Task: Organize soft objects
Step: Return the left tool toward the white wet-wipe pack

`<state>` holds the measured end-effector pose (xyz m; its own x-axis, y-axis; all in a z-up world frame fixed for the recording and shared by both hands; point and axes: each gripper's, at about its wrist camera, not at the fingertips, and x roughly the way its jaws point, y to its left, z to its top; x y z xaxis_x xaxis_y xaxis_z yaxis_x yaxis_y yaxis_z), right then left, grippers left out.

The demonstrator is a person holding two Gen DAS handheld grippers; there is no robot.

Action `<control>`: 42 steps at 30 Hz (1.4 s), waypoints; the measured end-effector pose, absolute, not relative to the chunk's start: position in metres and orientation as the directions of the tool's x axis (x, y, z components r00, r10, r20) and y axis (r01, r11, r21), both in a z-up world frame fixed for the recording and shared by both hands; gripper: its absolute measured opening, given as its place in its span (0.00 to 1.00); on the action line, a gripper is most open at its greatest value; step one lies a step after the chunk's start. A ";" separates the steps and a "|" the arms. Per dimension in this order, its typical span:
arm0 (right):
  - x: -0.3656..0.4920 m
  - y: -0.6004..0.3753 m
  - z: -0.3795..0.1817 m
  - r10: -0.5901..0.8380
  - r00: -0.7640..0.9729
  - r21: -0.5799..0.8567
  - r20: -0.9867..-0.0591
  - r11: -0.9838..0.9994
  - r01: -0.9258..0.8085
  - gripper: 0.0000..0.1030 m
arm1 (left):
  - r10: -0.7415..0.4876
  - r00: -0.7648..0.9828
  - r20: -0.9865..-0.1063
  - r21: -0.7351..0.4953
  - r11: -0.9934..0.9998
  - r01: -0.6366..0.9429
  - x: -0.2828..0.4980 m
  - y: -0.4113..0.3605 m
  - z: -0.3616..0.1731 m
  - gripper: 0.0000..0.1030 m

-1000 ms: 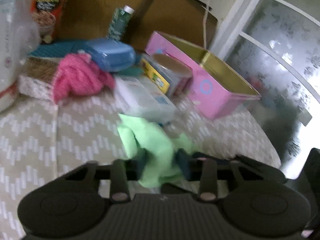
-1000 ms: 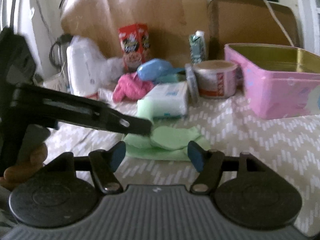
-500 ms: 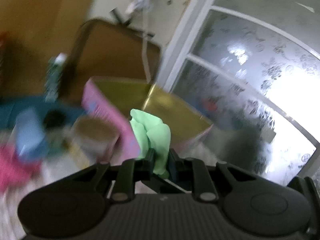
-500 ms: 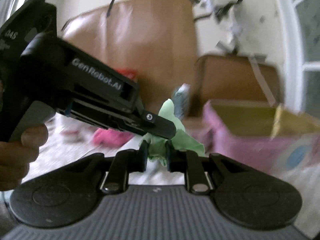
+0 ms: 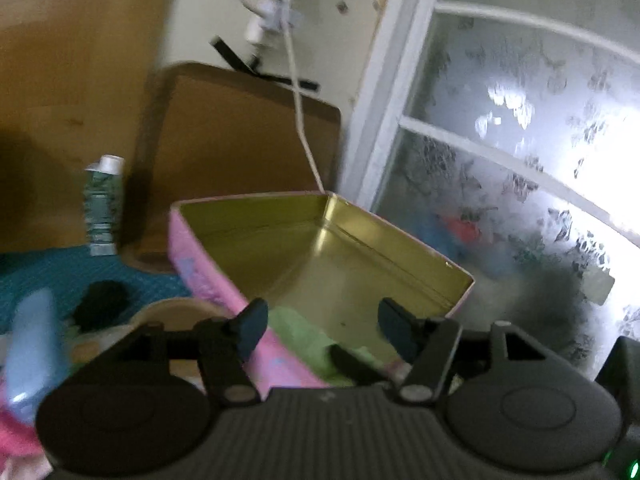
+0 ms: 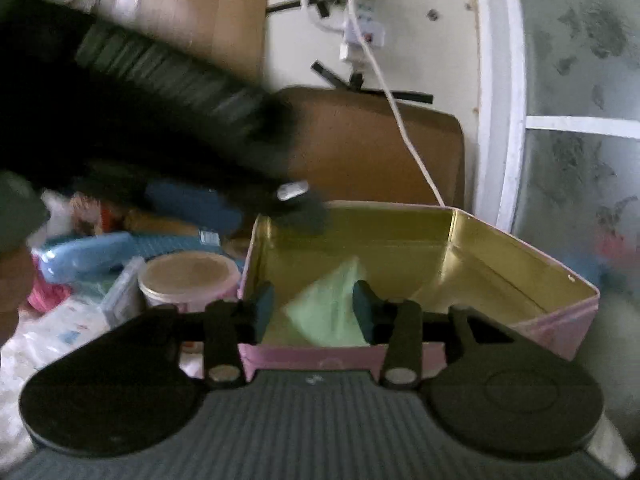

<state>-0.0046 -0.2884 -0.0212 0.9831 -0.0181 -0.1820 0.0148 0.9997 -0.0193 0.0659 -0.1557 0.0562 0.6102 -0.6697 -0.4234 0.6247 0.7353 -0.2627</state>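
Note:
A pale green cloth [image 6: 326, 310] lies inside the pink tin with a gold lining [image 6: 560, 320], at its near end. It also shows in the left wrist view [image 5: 304, 334], in the tin [image 5: 208, 272]. My left gripper [image 5: 320, 328] is open above the tin's near corner, and the cloth lies below it. My right gripper [image 6: 314, 306] is open with its fingers either side of the cloth, not pinching it. A pink knitted cloth [image 6: 44, 292] lies at far left behind other items.
A round tub [image 6: 188, 276], a blue case [image 6: 84, 256] and a white pack [image 6: 120, 296] crowd the table left of the tin. A green bottle [image 5: 102, 204] stands by brown boards. A window is at right. The left gripper's body [image 6: 160, 100] crosses the right view.
Both grippers were shut on the green cloth and carried it up and over to the tin. Both have opened, and the cloth now lies inside the tin.

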 end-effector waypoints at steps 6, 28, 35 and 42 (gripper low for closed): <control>-0.048 -0.269 -0.024 0.059 0.996 0.058 -0.059 0.997 -0.055 0.49 | -0.596 0.718 -0.360 -0.262 0.803 0.536 0.031 -0.067 0.053 0.71; -0.036 -0.186 -0.050 0.296 0.903 0.058 -0.310 0.954 -0.293 0.50 | -0.254 0.785 -0.565 -0.070 0.963 0.262 0.019 0.010 -0.025 0.71; -0.023 -0.181 -0.050 0.316 0.878 0.095 -0.358 0.948 -0.302 0.61 | -0.285 0.774 -0.566 -0.135 0.958 0.254 0.022 0.019 -0.027 0.73; -0.007 -0.173 -0.049 0.348 0.847 0.134 -0.402 0.938 -0.321 0.86 | -0.308 0.780 -0.545 -0.205 0.951 0.232 0.024 0.031 -0.027 0.74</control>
<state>-0.0068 -0.1729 -0.0487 0.8471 0.3476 -0.4021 -0.3211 0.9375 0.1340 0.0237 0.0307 -0.0270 0.7800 -0.3075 -0.5450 0.2317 0.9510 -0.2049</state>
